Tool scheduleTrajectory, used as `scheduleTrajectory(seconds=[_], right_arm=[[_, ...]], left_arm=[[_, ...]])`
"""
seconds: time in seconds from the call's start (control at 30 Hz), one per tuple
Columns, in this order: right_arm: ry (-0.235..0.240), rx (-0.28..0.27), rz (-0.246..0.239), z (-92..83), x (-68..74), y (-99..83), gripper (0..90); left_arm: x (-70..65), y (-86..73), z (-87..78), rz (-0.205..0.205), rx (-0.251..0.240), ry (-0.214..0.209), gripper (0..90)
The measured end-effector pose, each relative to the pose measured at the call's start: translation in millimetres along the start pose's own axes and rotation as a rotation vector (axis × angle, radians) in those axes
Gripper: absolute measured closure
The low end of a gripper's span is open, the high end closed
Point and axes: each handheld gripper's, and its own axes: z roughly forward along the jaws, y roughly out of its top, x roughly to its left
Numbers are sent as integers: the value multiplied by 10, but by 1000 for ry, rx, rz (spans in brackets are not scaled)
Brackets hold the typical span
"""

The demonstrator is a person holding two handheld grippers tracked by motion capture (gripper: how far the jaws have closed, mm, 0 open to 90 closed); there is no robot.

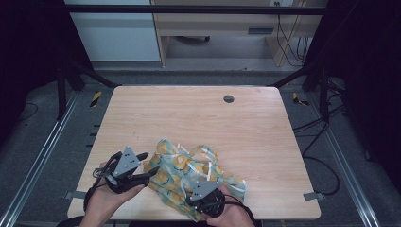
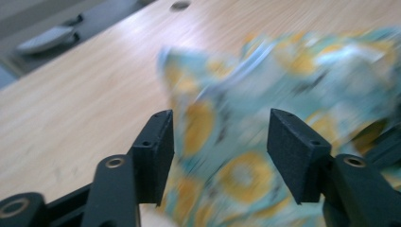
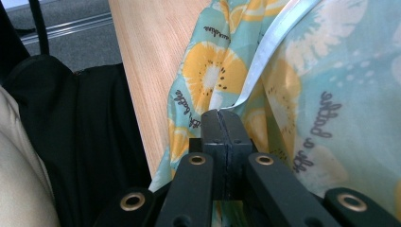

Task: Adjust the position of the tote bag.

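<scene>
Fruit-print cloth (image 1: 194, 177) lies crumpled; right gripper view shows right tongs (image 3: 222, 116) clamping its edge, left tongs (image 2: 220, 142) agape.

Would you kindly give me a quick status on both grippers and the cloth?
Left gripper open, jaws facing the patterned cloth. Right gripper shut on its white edge. Table ahead unobstructed.

Each hand carries a black gripper: the left gripper (image 1: 142, 165) and right gripper (image 1: 196, 189) both wear a grey 3-cornered plate dotted with small dark marks, and black cable trails from each. In the gripper views, the 2 matte black jaws are blocky and wedge-tipped, on black arms fitted with brass-ringed screw holes. The forearms are bare, no sleeves.
</scene>
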Motion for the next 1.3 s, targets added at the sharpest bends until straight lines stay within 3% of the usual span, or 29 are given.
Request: scheduleTrajectory(seconds=[0.07, 0.17, 0.3, 0.37, 0.4, 0.5, 0.6, 0.7, 0.87, 0.93, 1.1, 1.17, 1.3], right_arm=[[1, 1, 3, 0, -2, -1, 900], [-2, -2, 1, -2, 2, -1, 900], [-3, -5, 3, -14, -4, -5, 900], [-8, -8, 11, -23, -7, -7, 900], [-8, -11, 13, -34, -7, -5, 900], [-14, -27, 12, -103, 5, 10, 848], [-38, -53, 17, -249, 30, 31, 734], [-79, -79, 18, -424, 32, 53, 627], [-163, -125, 41, -774, -33, 44, 569], [-199, -141, 53, -923, -105, 31, 563], [-300, -174, 153, -1196, -404, -32, 554], [-289, -160, 180, -1168, -507, -43, 510], [-209, -116, 248, -963, -708, -118, 400]], left_arm=[[-58, 131, 64, 7, -4, -12, 351], [-147, 320, 267, 7, 31, -36, 293], [-210, 351, 530, 15, 119, -38, 265], [-191, 311, 606, 1, 147, -66, 319], [-187, 289, 620, 17, 156, -70, 430], [-178, 241, 573, 26, 112, -72, 701], [-168, 199, 517, 31, 71, -75, 871], [-180, 164, 460, 19, 42, -69, 897], [-211, 93, 318, 19, 11, -107, 900], [-244, 46, 278, 30, 19, -123, 900], [-282, -68, 260, 38, 28, -141, 900], [-266, -96, 281, 36, 34, -139, 900], [-238, -135, 318, 36, 53, -131, 900]])
